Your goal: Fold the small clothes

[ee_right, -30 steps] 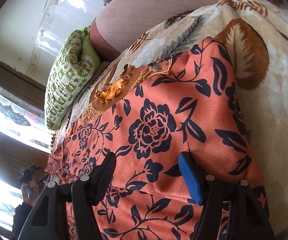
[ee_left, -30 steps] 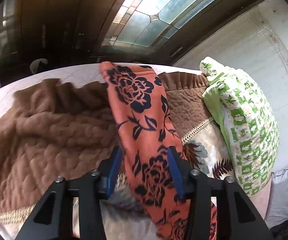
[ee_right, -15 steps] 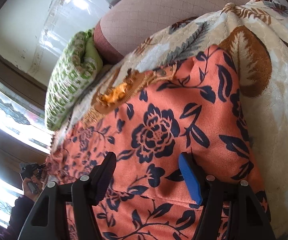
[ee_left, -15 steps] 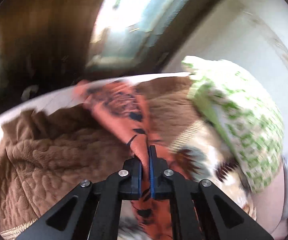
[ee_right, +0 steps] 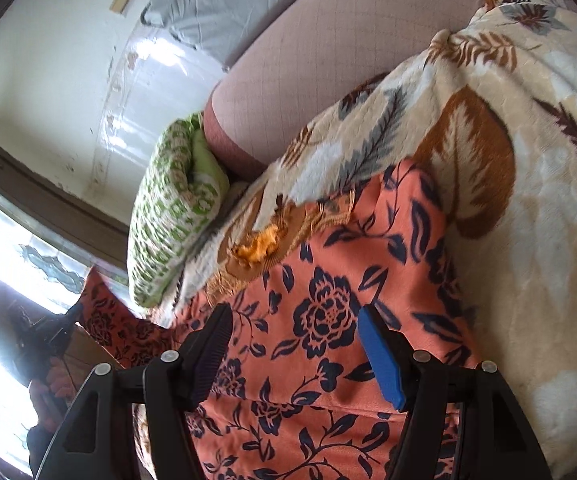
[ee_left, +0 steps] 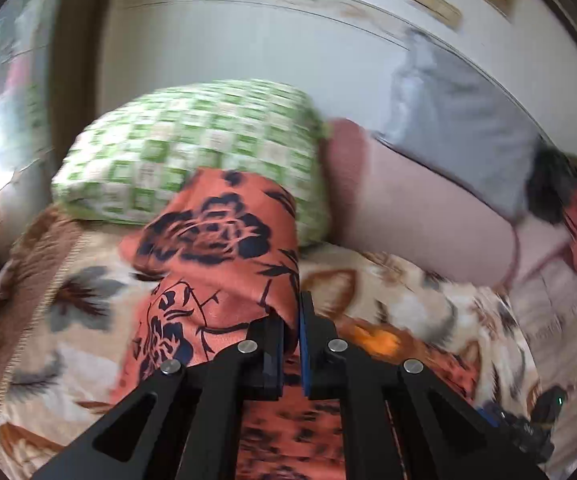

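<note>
An orange garment with dark blue flowers (ee_right: 328, 320) lies spread on a leaf-patterned blanket (ee_right: 528, 200). My left gripper (ee_left: 291, 320) is shut on a fold of this garment (ee_left: 224, 248) and holds it lifted, in front of the green checked pillow (ee_left: 192, 148). In the right wrist view that lifted part of the garment (ee_right: 100, 312) shows at the far left beside the left gripper's hand. My right gripper (ee_right: 294, 344) is open, its jaws wide apart just above the flat part of the garment.
The green pillow (ee_right: 168, 216) lies at the bed's head beside a pink mattress (ee_right: 328, 60) and a grey pillow (ee_left: 460, 128). A brown blanket edge (ee_left: 20, 264) lies at the left. A white wall and a window stand behind.
My left gripper closed on the orange garment, lifted it and swung right, towards the pillow and wall. My right gripper stayed open over the garment, shifting only slightly.
</note>
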The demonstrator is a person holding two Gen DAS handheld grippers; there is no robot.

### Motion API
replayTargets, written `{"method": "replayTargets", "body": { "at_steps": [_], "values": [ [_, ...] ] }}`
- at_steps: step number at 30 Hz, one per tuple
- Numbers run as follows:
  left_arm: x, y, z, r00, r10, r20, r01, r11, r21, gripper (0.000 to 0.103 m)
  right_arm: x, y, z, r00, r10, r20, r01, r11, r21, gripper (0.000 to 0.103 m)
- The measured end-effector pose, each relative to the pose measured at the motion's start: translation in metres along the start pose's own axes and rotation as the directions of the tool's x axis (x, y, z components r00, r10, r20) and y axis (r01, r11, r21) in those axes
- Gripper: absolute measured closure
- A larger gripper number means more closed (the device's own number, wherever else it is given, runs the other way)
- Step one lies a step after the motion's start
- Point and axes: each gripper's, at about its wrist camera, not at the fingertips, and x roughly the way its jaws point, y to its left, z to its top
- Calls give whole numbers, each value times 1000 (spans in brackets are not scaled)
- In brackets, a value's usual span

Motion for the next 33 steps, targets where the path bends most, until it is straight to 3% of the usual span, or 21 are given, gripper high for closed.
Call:
{"method": "replayTargets", "body": {
  "at_steps": [3, 6, 9, 11, 13, 14, 15, 17, 19, 21, 24, 25, 27, 29, 33],
  "values": [
    [25, -69, -31, 993, -88, -77, 94, 993, 74, 98, -12, -8, 9, 999, 28, 28, -29, 999, 40, 34],
    [50, -122, -67, 975, -163, -149, 180, 978, 104, 98, -19, -17, 16, 998, 55, 44, -58, 995, 80, 34],
    [77, -165, -108, 935, -241, -261, 274, 957, 97, 98, -21, -31, 21, 992, 118, 37, -122, 980, 158, 34],
    [93, -185, -132, 914, -219, -341, 271, 956, 113, 94, -17, -36, 22, 986, 168, 17, -167, 963, 210, 34],
    [100, -189, -152, 883, -231, -409, 294, 951, 98, 69, -11, -42, 21, 977, 211, -19, -199, 945, 259, 28],
    [98, -183, -157, 874, -248, -419, 308, 948, 82, 64, -8, -44, 20, 974, 222, -32, -205, 939, 275, 28],
    [93, -177, -160, 874, -258, -412, 313, 947, 71, 61, -5, -45, 19, 971, 234, -40, -212, 933, 291, 28],
    [75, -155, -155, 897, -264, -355, 306, 950, 66, 57, 1, -42, 16, 966, 253, -53, -226, 927, 299, 28],
    [54, -125, -148, 929, -257, -267, 277, 960, 41, 42, 9, -35, 12, 960, 270, -77, -237, 926, 292, 28],
    [31, -89, -140, 965, -212, -151, 214, 977, -2, 36, 17, -25, 6, 957, 267, -110, -231, 937, 262, 28],
    [16, -44, -136, 998, -32, -46, 30, 998, -47, 36, 28, -8, -6, 963, 208, -170, -175, 966, 190, 28],
    [14, -33, -137, 999, 37, -16, -38, 997, -61, 36, 31, -6, -10, 960, 213, -179, -177, 964, 196, 28],
    [15, -6, -141, 978, 208, 13, -206, 974, -97, 36, 33, -2, -15, 959, 217, -182, -180, 963, 202, 28],
    [22, 20, -141, 953, 300, -37, -302, 944, -133, 36, 32, 7, -18, 966, 190, -177, -163, 974, 157, 28],
    [26, 56, -141, 912, 402, -78, -410, 893, -185, 36, 35, 16, -23, 973, 150, -175, -134, 986, 101, 28]
  ]
}}
